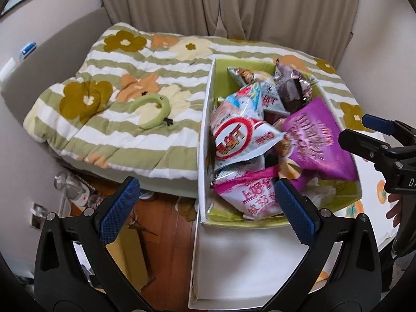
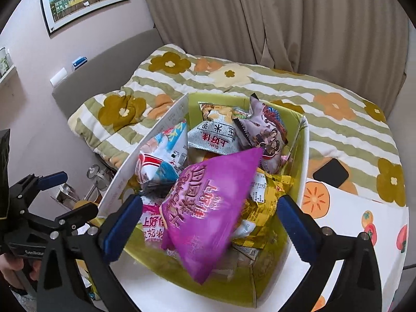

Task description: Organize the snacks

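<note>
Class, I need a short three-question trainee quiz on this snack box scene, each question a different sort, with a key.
1. True or false: the left gripper is shut on a packet.
2. Which packet lies on top of the box? A purple bag; B yellow packet; C silver packet.
3. Fill in: the green ring lies on the ____.

Key: 1 false; 2 A; 3 quilt.

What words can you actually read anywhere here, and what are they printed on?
"上好佳" on the purple bag, upside down.
"上好佳" and "玉米" on the silver bag, upside down.
"上好" on the pink and white bag.
"GenRobo", cut off, on the left gripper.
"DA", cut off, on the right gripper.
The yellow packets have print too small to read.
</note>
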The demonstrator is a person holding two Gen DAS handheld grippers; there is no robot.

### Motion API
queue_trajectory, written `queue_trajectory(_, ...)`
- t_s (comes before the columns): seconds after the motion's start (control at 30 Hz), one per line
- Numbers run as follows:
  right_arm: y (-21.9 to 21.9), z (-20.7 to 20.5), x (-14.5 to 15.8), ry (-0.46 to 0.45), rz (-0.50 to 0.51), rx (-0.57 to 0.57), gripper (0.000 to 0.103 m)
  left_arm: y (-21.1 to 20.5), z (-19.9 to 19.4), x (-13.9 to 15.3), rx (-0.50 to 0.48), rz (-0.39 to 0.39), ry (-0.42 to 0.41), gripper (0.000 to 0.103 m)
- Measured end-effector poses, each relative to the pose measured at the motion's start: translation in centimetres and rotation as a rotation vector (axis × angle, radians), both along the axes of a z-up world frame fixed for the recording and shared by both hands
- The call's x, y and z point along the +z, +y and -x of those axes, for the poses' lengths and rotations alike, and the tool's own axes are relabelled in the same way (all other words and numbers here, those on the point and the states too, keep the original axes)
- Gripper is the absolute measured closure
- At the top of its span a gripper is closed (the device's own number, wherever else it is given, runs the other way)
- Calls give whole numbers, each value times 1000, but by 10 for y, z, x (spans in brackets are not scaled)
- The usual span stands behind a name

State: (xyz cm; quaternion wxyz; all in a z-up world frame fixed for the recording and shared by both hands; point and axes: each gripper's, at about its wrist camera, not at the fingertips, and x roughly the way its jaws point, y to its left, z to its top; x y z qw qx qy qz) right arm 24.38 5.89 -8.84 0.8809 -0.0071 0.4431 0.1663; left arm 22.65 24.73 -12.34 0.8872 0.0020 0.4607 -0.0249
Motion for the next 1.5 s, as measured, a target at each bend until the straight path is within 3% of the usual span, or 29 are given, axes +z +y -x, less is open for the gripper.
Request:
queue_trajectory(0.33,-45,49,58,-138,-13,-54,0,-52,39,70,-29,-30,-160,0)
queue_trajectory(0.5,-84,96,97,-217,44,-169,0,-94,75,118,-43,-2,-278,0)
queue_trajectory(0.7,-128,158,131,-313,74,-308,0,-127,121,149,-53,34,-359,0)
queue_trajectory(0.97,-153,216,143,-383,93,-392,0,-160,178,164,-88,-18,-458,0)
queue_trajectory(1.5,-161,245,142,-387,94,-432,0,-166,205,163,-118,8,-455,0)
